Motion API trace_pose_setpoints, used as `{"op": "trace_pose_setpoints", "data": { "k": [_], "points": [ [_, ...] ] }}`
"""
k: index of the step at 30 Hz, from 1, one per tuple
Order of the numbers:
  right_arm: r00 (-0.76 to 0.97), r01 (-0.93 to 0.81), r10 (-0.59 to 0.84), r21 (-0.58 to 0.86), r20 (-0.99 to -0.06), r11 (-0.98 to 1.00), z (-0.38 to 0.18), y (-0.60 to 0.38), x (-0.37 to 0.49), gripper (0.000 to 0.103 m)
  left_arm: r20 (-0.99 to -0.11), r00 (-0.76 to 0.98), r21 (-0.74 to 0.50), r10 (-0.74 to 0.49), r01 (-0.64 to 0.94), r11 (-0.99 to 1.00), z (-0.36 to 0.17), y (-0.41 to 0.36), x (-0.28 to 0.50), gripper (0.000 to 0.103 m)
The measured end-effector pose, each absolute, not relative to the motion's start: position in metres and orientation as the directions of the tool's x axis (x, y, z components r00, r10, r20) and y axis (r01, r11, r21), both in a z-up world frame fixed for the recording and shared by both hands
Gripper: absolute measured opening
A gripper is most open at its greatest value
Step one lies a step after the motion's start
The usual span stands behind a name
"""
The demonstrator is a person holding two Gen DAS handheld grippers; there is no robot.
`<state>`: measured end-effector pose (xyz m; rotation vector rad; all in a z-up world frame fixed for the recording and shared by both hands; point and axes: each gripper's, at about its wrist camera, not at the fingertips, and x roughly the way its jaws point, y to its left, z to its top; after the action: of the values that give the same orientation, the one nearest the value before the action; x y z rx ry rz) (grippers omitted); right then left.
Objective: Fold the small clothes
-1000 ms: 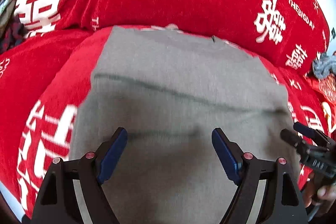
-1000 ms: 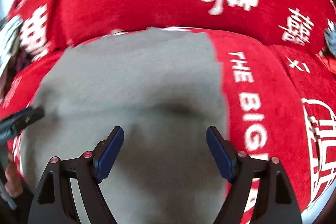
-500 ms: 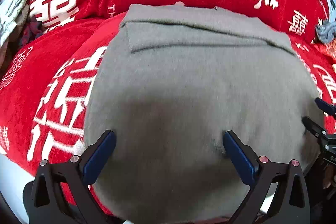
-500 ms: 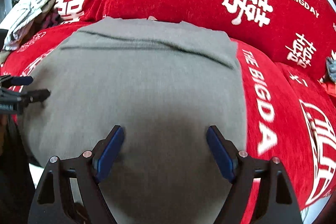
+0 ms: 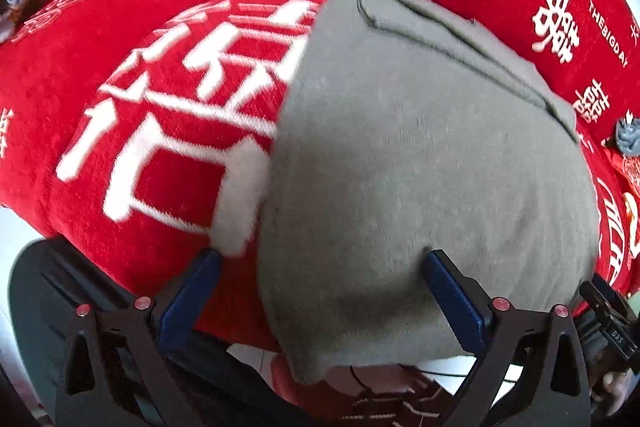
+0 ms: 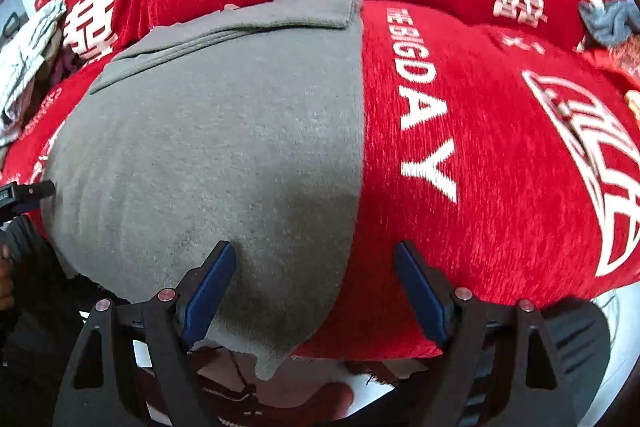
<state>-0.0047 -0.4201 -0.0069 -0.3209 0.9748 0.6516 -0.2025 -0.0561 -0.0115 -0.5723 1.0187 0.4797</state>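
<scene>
My left claw hangs low over the near edge of the red cloth, its blue-padded fingers spread wide and gripping nothing; one finger sits over the bare red, the other over the grey garment. My right claw mirrors it at the opposite side, fingers likewise parted and empty, straddling the grey garment's right edge. Each claw shows at the rim of the other's view: the right claw at lower right, the left claw at far left, both cut off by the frame. The garment lies flat on the red cloth, which is printed with white characters and English lettering; its long axis runs away from me, the near hem drooping over the front edge, the far end folded back on itself in a layered band. What lies below the hem is dark and hard to make out. Farther off, a pale bundle of cloth sits at the left and a small blue-grey item at the right, both blurred.
</scene>
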Motion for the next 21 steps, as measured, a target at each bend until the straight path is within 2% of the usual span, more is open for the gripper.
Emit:
{"op": "trace_pose_setpoints", "data": {
  "k": [1,3,4,5,6,7,8,9,11,12,15,21],
  "points": [
    [0.385,-0.658,0.381,0.040,-0.840,0.752,-0.007,-0.415,-0.009,0.079,-0.887,0.450,-0.216,0.107,-0.608,0.764,-0.011,-0.060,-0.202,0.102],
    [0.403,-0.687,0.376,-0.005,-0.835,0.727,-0.009,-0.402,-0.019,0.073,-0.884,0.454,-0.210,0.109,-0.596,0.775,-0.009,-0.066,-0.200,0.094],
    [0.426,-0.692,0.356,-0.047,-0.832,0.721,-0.010,-0.398,-0.023,0.069,-0.879,0.461,-0.196,0.124,-0.586,0.786,-0.006,-0.070,-0.200,0.083],
    [0.437,-0.692,0.355,-0.057,-0.826,0.720,-0.009,-0.397,-0.024,0.060,-0.872,0.471,-0.186,0.133,-0.571,0.800,-0.002,-0.074,-0.200,0.065],
    [0.430,-0.694,0.378,-0.032,-0.820,0.719,-0.006,-0.399,-0.023,0.042,-0.865,0.482,-0.175,0.142,-0.554,0.814,0.002,-0.078,-0.201,0.054],
    [0.421,-0.694,0.391,-0.013,-0.818,0.720,-0.003,-0.401,-0.022,0.030,-0.858,0.496,-0.175,0.134,-0.527,0.831,0.006,-0.084,-0.201,0.033],
    [0.406,-0.694,0.403,0.010,-0.820,0.720,-0.002,-0.403,-0.019,0.020,-0.857,0.498,-0.170,0.132,-0.516,0.840,0.008,-0.085,-0.200,0.028],
    [0.392,-0.695,0.413,0.030,-0.822,0.719,-0.002,-0.405,-0.017,0.019,-0.859,0.492,-0.152,0.143,-0.511,0.846,0.009,-0.086,-0.198,0.028],
    [0.369,-0.697,0.443,0.072,-0.817,0.713,0.002,-0.409,-0.014,0.017,-0.855,0.498,-0.146,0.146,-0.500,0.853,0.013,-0.087,-0.199,0.012],
    [0.358,-0.694,0.466,0.103,-0.809,0.712,0.005,-0.412,-0.012,0.014,-0.852,0.505,-0.156,0.137,-0.494,0.855,0.017,-0.086,-0.198,0.012],
    [0.332,-0.691,0.560,0.208,-0.759,0.692,0.022,-0.422,-0.002,0.013,-0.829,0.546,-0.186,0.118,-0.469,0.863,0.034,-0.083,-0.192,0.012],
    [0.386,-0.701,0.638,0.238,-0.666,0.673,0.058,-0.406,0.028,0.013,-0.780,0.608,-0.176,0.151,-0.444,0.878,0.066,-0.071,-0.156,0.012]
  ]
}}
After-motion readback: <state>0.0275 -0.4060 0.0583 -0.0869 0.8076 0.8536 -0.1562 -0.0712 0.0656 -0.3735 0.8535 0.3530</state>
